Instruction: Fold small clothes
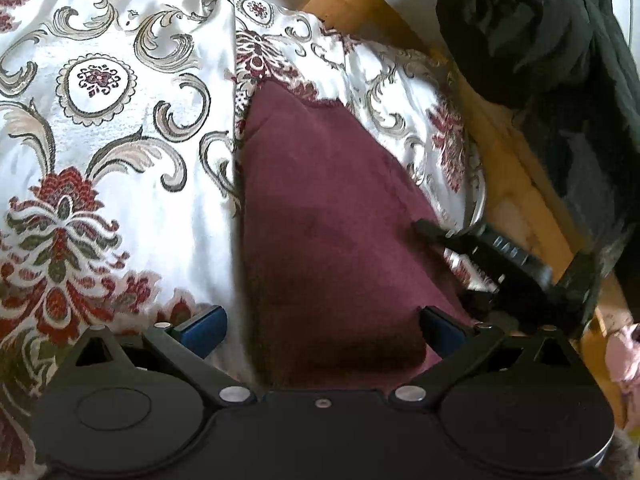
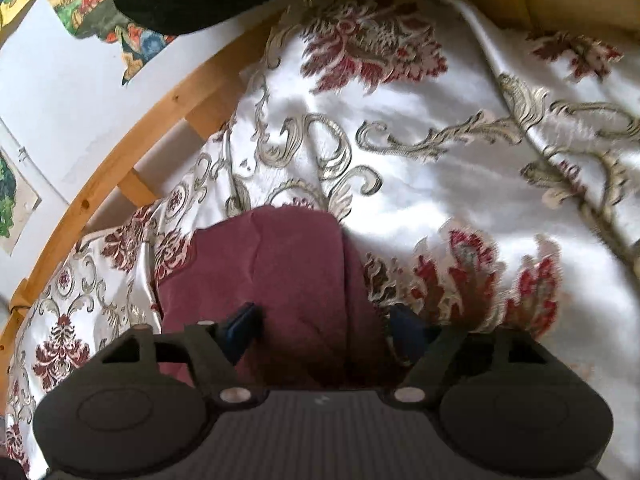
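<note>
A maroon garment lies folded on a white floral bedspread. My left gripper is open, with its blue-padded jaws spread over the garment's near edge. The right gripper shows in the left wrist view as a black tool at the garment's right edge. In the right wrist view the same garment lies below my right gripper, which is open with its jaws astride the near part of the cloth. Neither gripper holds the cloth.
A wooden bed frame curves along the bedspread's far side, also in the right wrist view. A dark garment hangs over it. A white wall with coloured pictures lies beyond.
</note>
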`<state>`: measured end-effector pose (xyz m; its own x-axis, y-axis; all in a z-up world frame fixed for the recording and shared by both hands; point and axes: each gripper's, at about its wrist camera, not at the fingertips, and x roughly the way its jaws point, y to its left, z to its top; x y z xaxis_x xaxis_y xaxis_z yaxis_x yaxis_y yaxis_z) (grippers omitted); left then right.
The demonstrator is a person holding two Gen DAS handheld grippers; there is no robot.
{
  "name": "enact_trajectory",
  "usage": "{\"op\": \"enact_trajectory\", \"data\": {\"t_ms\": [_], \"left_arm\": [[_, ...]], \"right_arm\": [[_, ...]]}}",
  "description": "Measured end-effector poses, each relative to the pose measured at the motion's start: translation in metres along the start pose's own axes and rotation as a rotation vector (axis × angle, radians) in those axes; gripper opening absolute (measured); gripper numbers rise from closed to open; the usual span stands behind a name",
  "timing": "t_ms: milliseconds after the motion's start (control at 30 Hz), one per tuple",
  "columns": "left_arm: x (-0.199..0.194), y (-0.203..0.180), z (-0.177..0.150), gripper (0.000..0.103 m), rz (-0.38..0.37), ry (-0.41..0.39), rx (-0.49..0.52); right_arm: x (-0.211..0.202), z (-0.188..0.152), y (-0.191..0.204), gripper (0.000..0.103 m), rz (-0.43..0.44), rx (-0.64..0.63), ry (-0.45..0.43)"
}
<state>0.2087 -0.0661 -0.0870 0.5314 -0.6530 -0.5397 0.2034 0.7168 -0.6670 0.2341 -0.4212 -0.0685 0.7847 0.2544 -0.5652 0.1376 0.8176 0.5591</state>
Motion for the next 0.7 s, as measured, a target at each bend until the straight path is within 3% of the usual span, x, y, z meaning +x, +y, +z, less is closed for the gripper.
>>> {"op": "enact_trajectory", "data": {"t_ms": [200,300,367,433,533,700], "left_arm": [[0.004,0.010,0.007,0.093,-0.074,-0.003,-0.080],[0.005,0.011,0.007,0.088,-0.100,0.002,-0.092],[0.006,0.011,0.008,0.081,-0.101,0.000,-0.098],[0.005,0.012,0.010,0.064,-0.086,0.005,-0.110],[-0.002,0.010,0.013,0.052,-0.094,-0.013,-0.104],[-0.030,-0.015,0.025,0.049,-0.107,-0.106,0.021]], "right_arm": [[0.002,-0.005,-0.006,0.044,0.046,0.057,0.024],[0.000,-0.006,0.001,0.033,0.039,0.021,0.011],[-0.004,-0.007,0.011,0.030,0.028,-0.038,-0.006],[-0.011,-0.006,0.025,0.027,0.022,-0.107,-0.034],[-0.028,-0.004,0.053,0.024,0.039,-0.215,-0.079],[-0.056,-0.002,0.111,0.023,0.080,-0.429,-0.175]]}}
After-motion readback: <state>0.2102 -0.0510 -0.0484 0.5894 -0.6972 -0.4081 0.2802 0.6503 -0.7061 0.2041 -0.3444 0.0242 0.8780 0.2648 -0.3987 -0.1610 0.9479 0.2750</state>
